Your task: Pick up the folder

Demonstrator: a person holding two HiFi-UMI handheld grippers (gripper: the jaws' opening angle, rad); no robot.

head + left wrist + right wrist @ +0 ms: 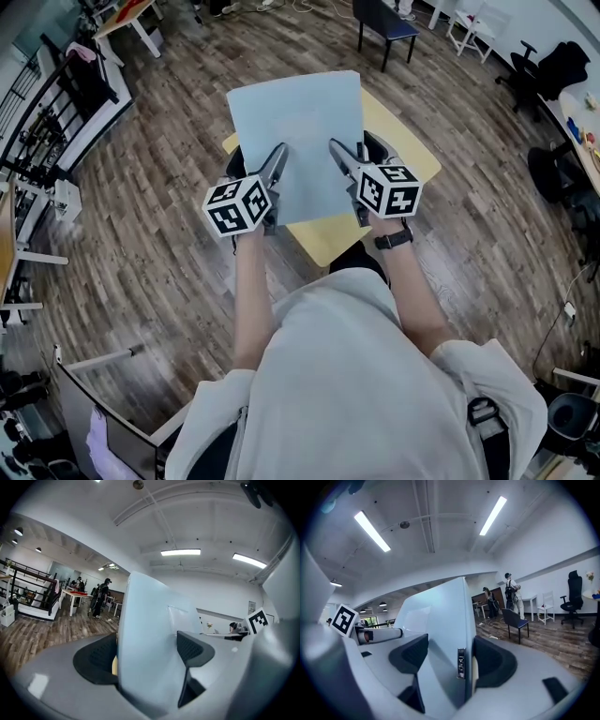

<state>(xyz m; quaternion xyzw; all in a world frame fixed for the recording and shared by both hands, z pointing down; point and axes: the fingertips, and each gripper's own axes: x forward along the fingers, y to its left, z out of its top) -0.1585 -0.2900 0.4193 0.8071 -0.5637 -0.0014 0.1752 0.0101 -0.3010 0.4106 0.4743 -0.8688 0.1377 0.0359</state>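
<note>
Your left claw (278, 155) clamps the left edge of the pale blue flat plastic folder (295, 131), your right claw (337, 152) its right edge. The folder lies over the yellow table (410, 148), directly before you. A dark chair (386, 25) stands beyond the table, farther from you.

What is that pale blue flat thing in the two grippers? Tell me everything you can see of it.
The pale blue plastic-looking folder is thin, smooth, rectangular and closed, with a small metal clasp on one edge. It is held tilted upward over the yellow table. The left gripper and the right gripper pinch it near its near edge, dark fingers on both faces.
</note>
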